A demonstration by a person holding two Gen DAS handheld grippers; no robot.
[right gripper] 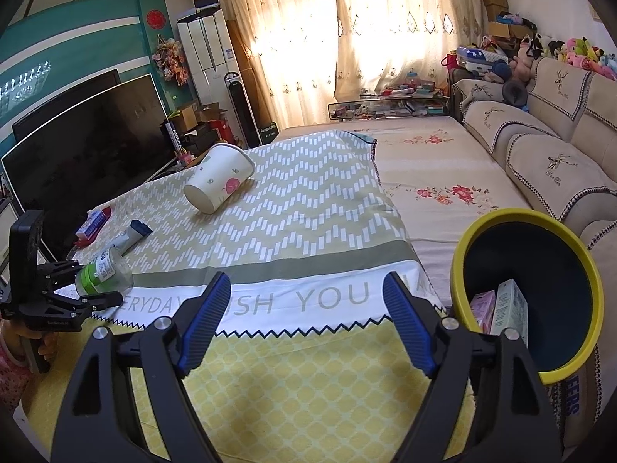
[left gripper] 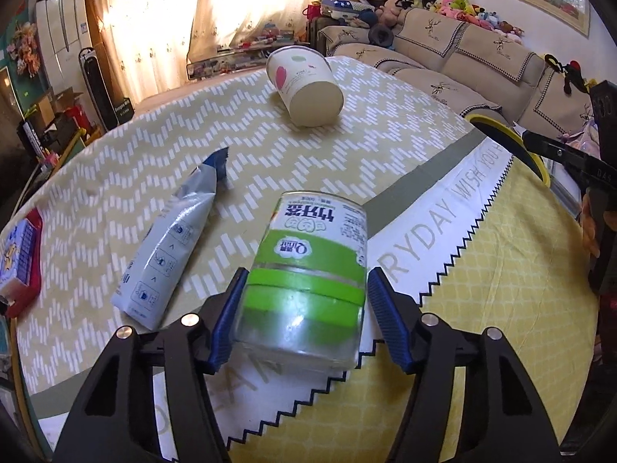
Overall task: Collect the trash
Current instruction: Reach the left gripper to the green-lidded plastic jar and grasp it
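The left hand-held gripper [left gripper: 304, 308] straddles the lying green-labelled jar [left gripper: 308, 270], left pad touching, right pad just clear; the right hand-held gripper [right gripper: 304, 320] gapes empty, bin [right gripper: 578, 332] at three o'clock.

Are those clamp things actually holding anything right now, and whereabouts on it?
The left gripper has the green-labelled jar between its jaws near the cap end; full contact cannot be told. The right gripper holds nothing.

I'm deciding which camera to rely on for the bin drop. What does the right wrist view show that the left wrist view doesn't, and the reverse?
Only the right wrist view shows inside the yellow-rimmed bin, where two cartons already lie, and the open right gripper with nothing between its fingers. Only the left wrist view shows the left gripper straddling the green-labelled container up close. Both show the paper cup on its side, the silver pouch and the tablecloth.
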